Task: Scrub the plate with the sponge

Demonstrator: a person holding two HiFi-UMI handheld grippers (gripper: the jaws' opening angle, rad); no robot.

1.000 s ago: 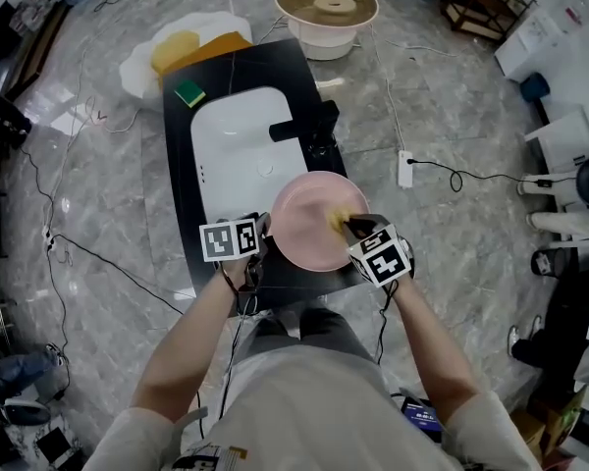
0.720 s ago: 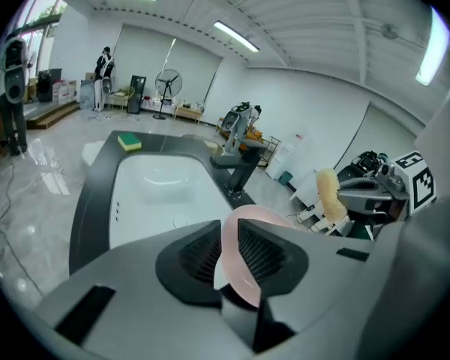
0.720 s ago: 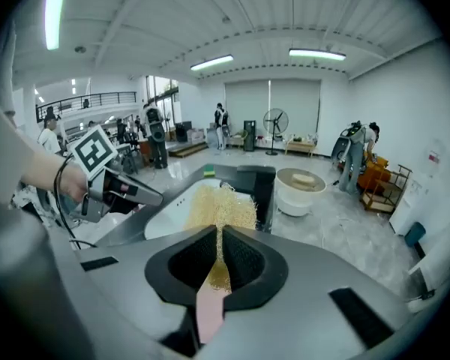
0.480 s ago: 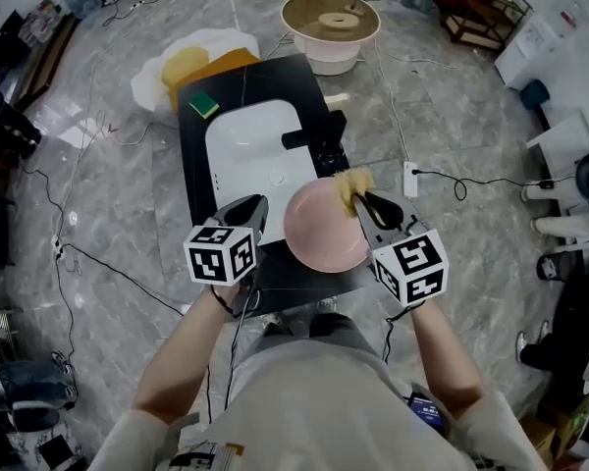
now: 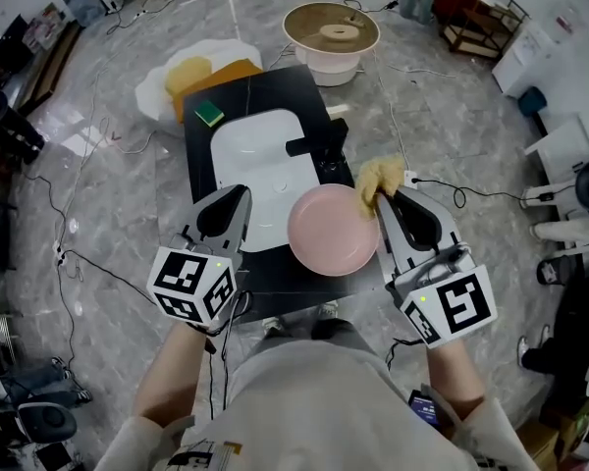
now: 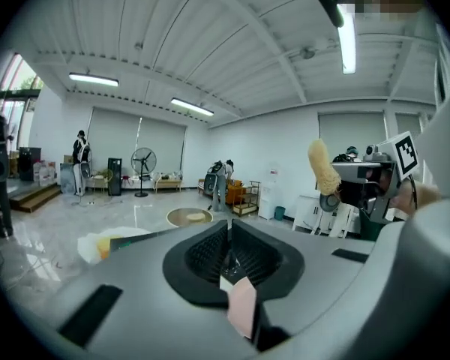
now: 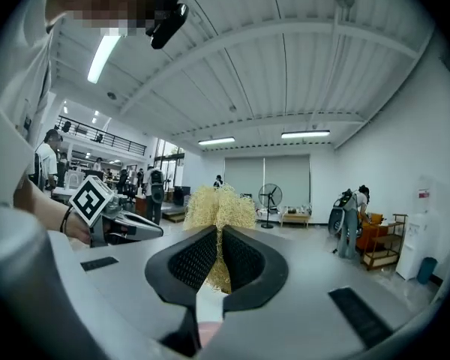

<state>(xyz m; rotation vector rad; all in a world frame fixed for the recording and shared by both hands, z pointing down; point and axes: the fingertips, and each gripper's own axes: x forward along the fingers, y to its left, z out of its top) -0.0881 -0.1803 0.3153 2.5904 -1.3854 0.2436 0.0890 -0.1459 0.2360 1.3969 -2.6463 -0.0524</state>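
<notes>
A pink plate [image 5: 332, 232] lies flat on the black counter [image 5: 275, 281], to the right of the white sink [image 5: 253, 160]. My right gripper [image 5: 387, 200] is raised above the plate's right rim and shut on a yellow fibrous sponge [image 5: 380, 178]; the sponge [image 7: 219, 207] sticks up between its jaws [image 7: 219, 240]. My left gripper [image 5: 223, 214] hangs over the sink's left edge, clear of the plate. Its jaws [image 6: 229, 237] have just been closing and meet with nothing between them. From the left gripper view the sponge [image 6: 323, 167] shows at right.
A black faucet [image 5: 314, 145] stands by the sink and a green sponge [image 5: 210, 114] lies at the counter's far left corner. A round beige-topped stand [image 5: 331, 23], yellow items on white sheeting [image 5: 191, 67] and cables [image 5: 79, 253] lie on the floor. People stand far off.
Both grippers have risen away from the plate toward the camera. The left gripper has come off the plate's rim and shut. The sponge has lifted off the plate, which stays on the counter.
</notes>
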